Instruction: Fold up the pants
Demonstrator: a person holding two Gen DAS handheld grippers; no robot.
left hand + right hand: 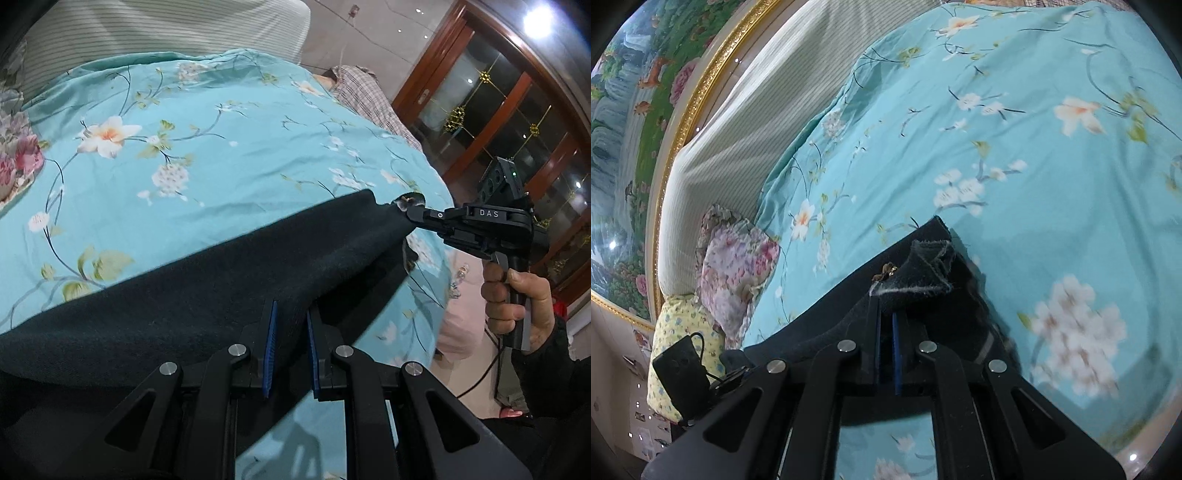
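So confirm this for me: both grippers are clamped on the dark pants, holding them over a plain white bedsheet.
Not quite: the sheet is wrong. The bedspread is turquoise with a flower print, not plain white, as the left wrist view shows. The rest holds: the left gripper and the right gripper are both clamped on the dark pants, holding them over the bed.

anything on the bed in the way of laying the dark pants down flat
Nothing visible does. Both grippers, left and right, already clamp the dark pants, and the floral sheet ahead lies bare. The pillows sit off at the bed's edge, clear of that stretch.
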